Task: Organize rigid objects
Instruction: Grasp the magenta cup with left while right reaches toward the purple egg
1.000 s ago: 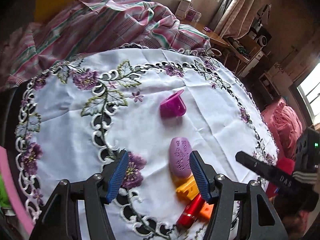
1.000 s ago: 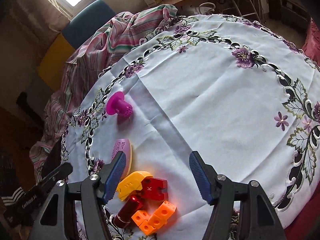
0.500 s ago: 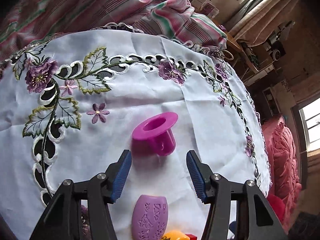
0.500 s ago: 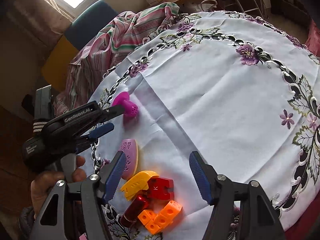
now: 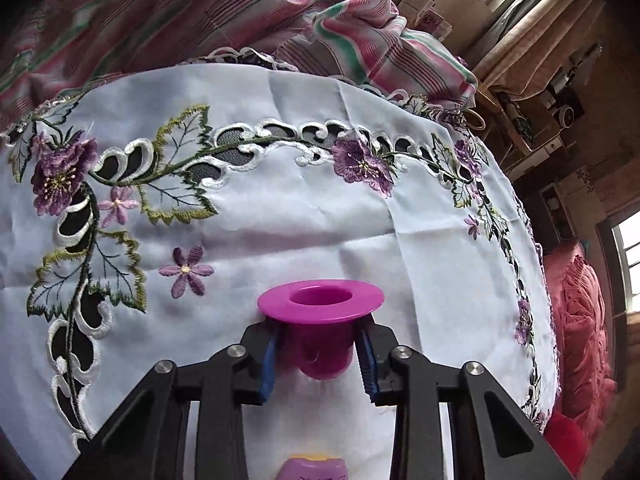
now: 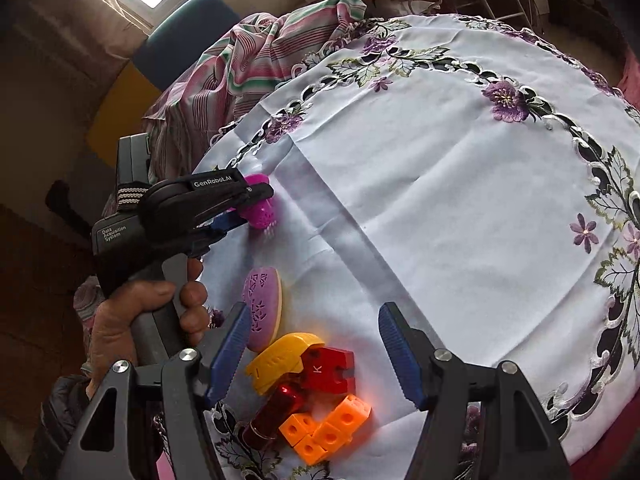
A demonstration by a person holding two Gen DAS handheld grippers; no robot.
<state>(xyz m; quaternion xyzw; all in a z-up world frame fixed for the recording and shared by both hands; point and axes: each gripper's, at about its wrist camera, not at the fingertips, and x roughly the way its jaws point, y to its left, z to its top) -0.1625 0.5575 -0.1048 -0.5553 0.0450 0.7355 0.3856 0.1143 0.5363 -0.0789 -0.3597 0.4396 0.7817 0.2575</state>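
Observation:
A magenta flanged cup [image 5: 320,300] stands mouth up on the white embroidered tablecloth [image 5: 280,220]. My left gripper [image 5: 318,344] is closing around its body below the flange, and both blue pads [image 5: 269,364] touch its sides. The right wrist view shows the same grip from the side, with the left gripper [image 6: 256,204] on the cup [image 6: 262,212]. My right gripper [image 6: 314,352] hovers open over a cluster: a purple oval piece [image 6: 262,308], a yellow piece [image 6: 282,356], a red block marked K [image 6: 328,368], a red cylinder [image 6: 276,412] and orange linked cubes [image 6: 326,426].
A striped pink cloth [image 5: 240,12] is bunched at the table's far edge, in front of a blue and yellow chair [image 6: 180,24]. A red cushion [image 5: 580,320] lies beyond the right edge. A person's hand [image 6: 132,320] grips the left tool's handle. Shelves and a desk stand behind.
My left gripper moved forward from the purple oval piece to the magenta cup, came down around it and narrowed onto its body. The right gripper stayed where it was, open.

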